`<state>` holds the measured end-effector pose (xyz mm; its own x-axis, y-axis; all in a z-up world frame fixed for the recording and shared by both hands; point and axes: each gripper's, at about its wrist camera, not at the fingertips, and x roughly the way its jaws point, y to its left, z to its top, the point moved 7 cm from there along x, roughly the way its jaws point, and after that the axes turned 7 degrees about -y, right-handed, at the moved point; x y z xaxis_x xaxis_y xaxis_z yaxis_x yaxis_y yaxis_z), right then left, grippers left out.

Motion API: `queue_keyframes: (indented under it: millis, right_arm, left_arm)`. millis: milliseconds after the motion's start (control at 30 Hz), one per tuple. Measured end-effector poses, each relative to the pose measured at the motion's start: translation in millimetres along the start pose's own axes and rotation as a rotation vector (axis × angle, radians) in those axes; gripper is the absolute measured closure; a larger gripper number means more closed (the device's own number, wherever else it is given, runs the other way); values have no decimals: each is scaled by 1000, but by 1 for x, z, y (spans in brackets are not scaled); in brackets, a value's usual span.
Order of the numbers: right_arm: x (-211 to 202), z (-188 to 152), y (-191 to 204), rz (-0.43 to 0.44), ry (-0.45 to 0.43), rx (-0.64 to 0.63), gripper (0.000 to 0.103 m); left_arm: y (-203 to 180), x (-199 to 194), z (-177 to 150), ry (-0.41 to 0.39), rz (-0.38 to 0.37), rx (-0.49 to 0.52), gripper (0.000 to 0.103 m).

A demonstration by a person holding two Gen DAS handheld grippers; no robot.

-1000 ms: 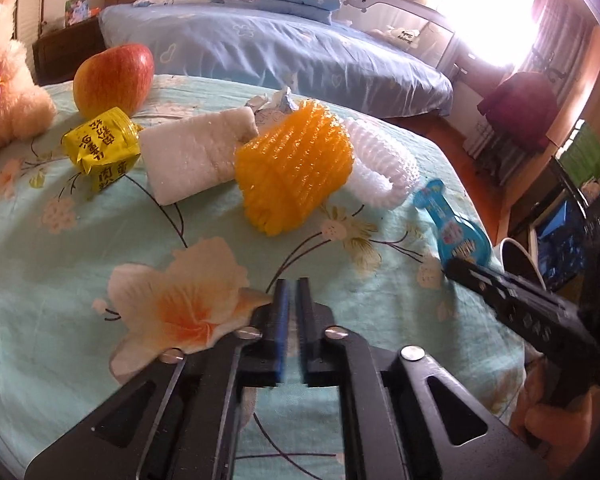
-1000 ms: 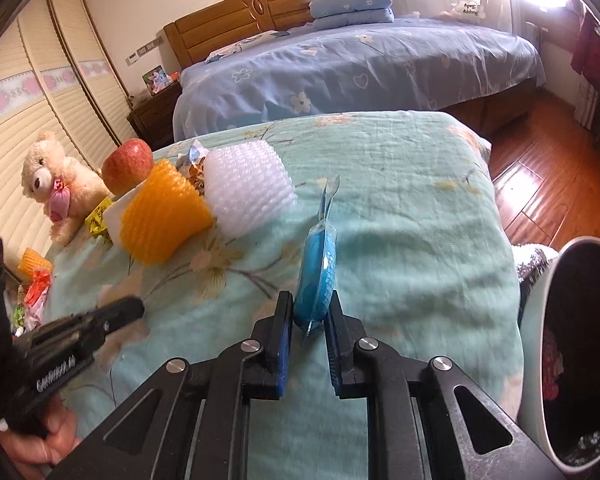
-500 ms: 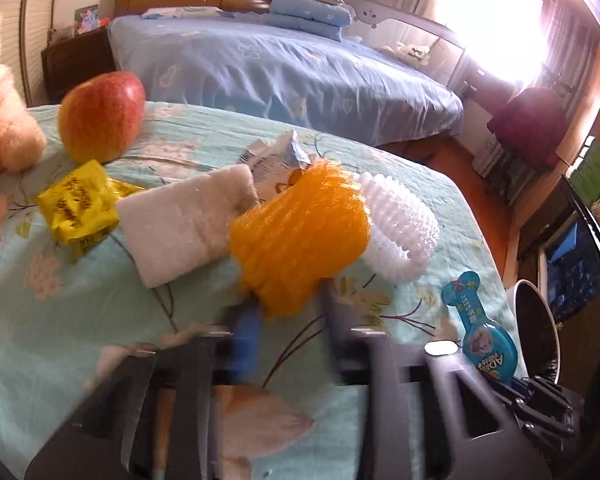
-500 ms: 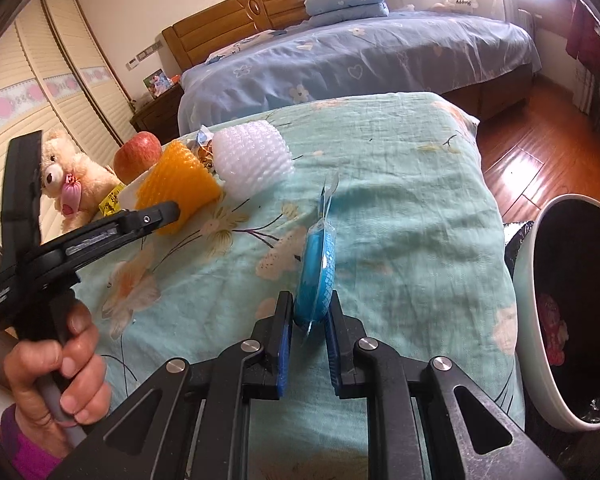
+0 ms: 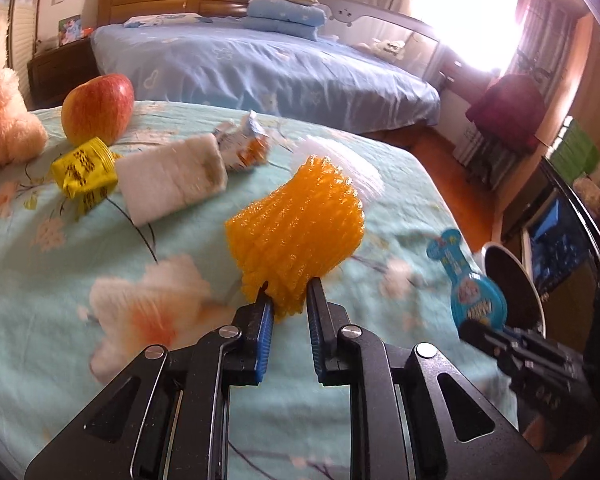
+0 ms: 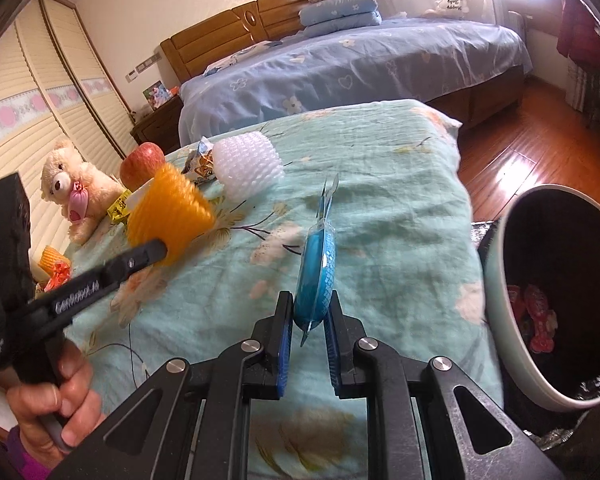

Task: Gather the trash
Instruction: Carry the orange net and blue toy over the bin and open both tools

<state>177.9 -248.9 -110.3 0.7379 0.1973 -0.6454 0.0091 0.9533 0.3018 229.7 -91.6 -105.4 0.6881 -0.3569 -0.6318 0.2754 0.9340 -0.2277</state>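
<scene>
My left gripper [image 5: 287, 294] is shut on an orange foam fruit net [image 5: 296, 232] and holds it lifted off the teal cloth; it also shows in the right wrist view [image 6: 170, 212]. My right gripper [image 6: 309, 312] is shut on a blue blister pack [image 6: 316, 276], held edge-on above the cloth, also seen in the left wrist view [image 5: 466, 284]. A white foam net [image 6: 248, 164], a crumpled snack wrapper [image 5: 242, 144], a white foam block [image 5: 172, 178] and a yellow wrapper [image 5: 84, 168] lie on the table.
A trash bin [image 6: 496, 280] with a black liner stands low at the right of the table and holds red wrappers. An apple [image 5: 98, 106] and a teddy bear [image 6: 76, 188] sit at the far left. A blue bed [image 6: 360, 60] lies beyond.
My left gripper moved forward, opened, then shut on the orange foam net and lifted it. My right gripper kept its hold on the blue blister pack and drew nearer the bin.
</scene>
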Motion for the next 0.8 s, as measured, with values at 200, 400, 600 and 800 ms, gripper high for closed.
queue_keyframes:
  millis: [200, 400, 600, 800]
  right_arm:
    - [-19, -7, -15, -25, -18, 18, 88]
    - [-38, -13, -34, -55, -32, 44, 88]
    - [-55, -15, -55, -86, -55, 76, 88]
    - [-69, -17, -72, -113, -71, 98, 88]
  left_arm:
    - [-31, -9, -19, 22, -36, 50, 88]
    - [-59, -10, -26, 38, -71, 83, 88]
    - [-92, -13, -30, 45, -111, 135, 88]
    - [-121, -12, -33, 52, -144, 181, 88]
